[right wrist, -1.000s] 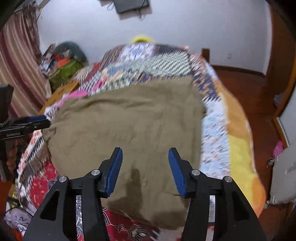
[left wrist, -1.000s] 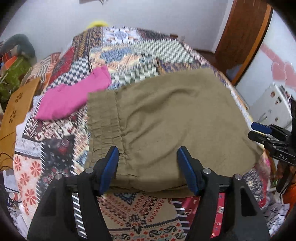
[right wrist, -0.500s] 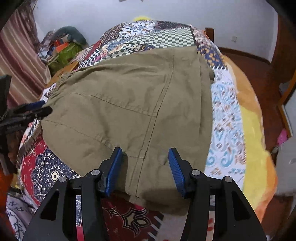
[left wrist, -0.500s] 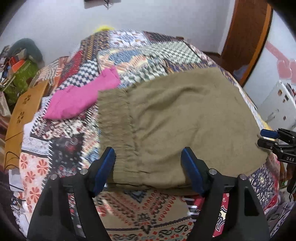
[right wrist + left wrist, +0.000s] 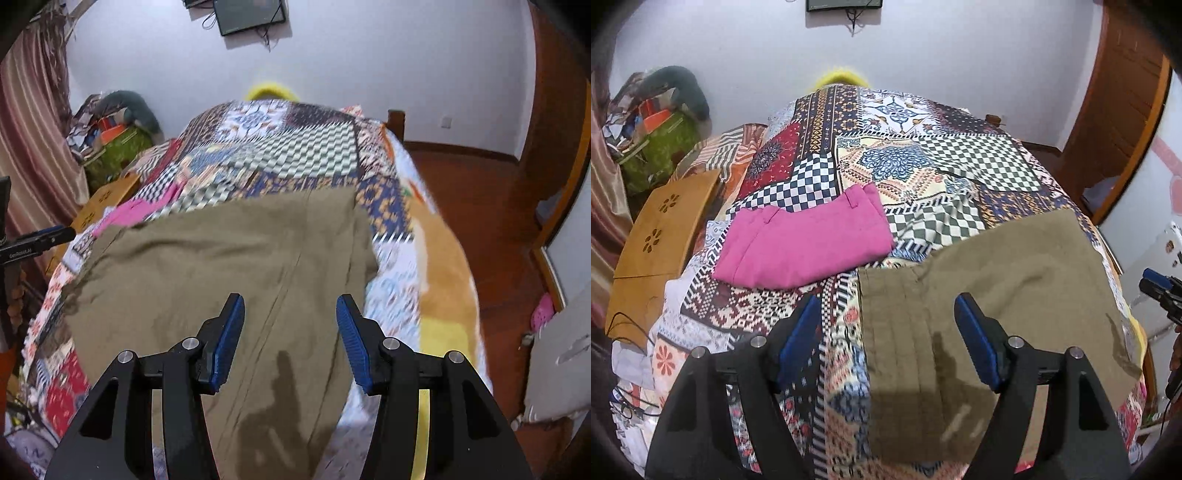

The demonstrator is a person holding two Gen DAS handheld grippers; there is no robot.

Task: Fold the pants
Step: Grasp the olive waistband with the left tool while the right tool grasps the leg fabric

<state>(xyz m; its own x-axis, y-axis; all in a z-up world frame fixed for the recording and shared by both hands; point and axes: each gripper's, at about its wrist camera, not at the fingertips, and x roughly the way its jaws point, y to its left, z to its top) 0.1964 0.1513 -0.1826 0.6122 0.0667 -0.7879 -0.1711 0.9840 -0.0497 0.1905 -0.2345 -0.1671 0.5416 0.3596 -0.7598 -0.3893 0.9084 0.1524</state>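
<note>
Olive-brown pants [image 5: 990, 295] lie folded flat on patchwork quilt [image 5: 923, 166], lower right of frame; pink folded pants [image 5: 805, 243] upper left; left gripper [image 5: 886, 339] wide, empty; right gripper [image 5: 290, 339] apart, empty; fold looks nearly done, maybe one more.

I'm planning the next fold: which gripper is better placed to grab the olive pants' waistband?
Left. The left gripper hangs open over the olive pants at their pleated waistband; the right gripper is over plain cloth.

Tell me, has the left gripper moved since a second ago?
Yes. The left gripper has backed away leftward: the olive pants now sit right of centre.
</note>
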